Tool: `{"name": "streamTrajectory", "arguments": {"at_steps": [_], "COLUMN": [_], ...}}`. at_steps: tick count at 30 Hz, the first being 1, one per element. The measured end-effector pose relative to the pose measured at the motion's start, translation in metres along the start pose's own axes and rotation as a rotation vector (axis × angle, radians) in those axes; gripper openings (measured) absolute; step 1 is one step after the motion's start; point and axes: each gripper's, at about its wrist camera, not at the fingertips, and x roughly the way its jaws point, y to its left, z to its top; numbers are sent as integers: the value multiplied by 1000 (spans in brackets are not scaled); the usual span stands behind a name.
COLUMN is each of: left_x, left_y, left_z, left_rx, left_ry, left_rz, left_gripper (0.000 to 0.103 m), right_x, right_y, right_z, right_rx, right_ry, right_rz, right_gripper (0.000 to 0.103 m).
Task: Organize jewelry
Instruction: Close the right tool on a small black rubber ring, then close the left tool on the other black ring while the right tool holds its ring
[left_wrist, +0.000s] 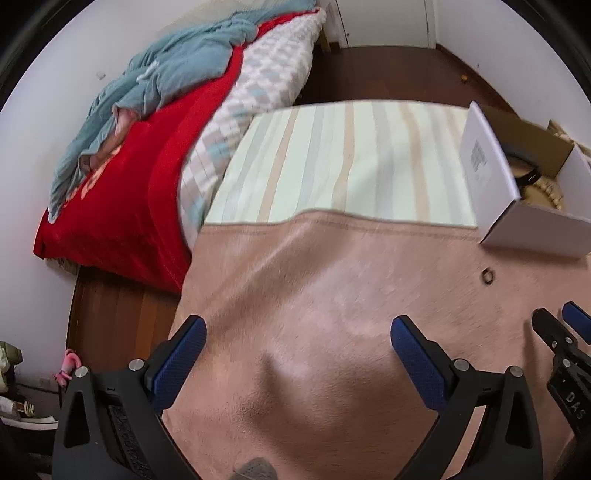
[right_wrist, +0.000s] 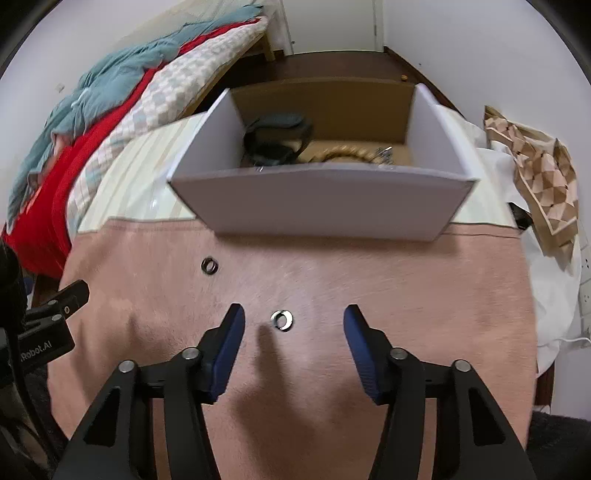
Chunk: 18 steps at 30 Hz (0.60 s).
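Right wrist view lets us read "Robot.AI" on the left gripper (right_wrist: 70, 291); our right gripper (right_wrist: 293, 325) tilts steeply down, fingers apart around a small dark metal ring (right_wrist: 282, 319) on the pink blanket (right_wrist: 406, 295). A second dark ring (right_wrist: 209, 265) lies near the white cardboard box (right_wrist: 317, 206). Our left gripper's fingers (left_wrist: 184, 354) stand wide apart over bare blanket.

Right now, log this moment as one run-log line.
right gripper: open over near ring | left gripper: open, empty | far ring: on blanket | box: open
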Motion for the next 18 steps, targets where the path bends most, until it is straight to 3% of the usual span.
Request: {"name": "streamTrajectory", "arguments": {"at_steps": [4, 5, 11, 18], "left_x": [8, 9, 9, 1], "left_y": [3, 2, -9, -52], "left_z": [-4, -4, 1, 18], "left_rx": [9, 12, 18, 17], "left_ry": [14, 14, 19, 32], "left_rz": [10, 12, -43, -243], "left_gripper": [102, 102, 102, 102], "right_x": [1, 1, -11, -41], "right_y": [11, 13, -7, -57], "right_z": [-3, -4, -6, 0], "right_rx": [-47, -52, 14, 128], "right_ry": [-36, -41, -62, -93], "right_rz": [-44, -52, -22, -36], "right_gripper": [30, 13, 13, 13]}}
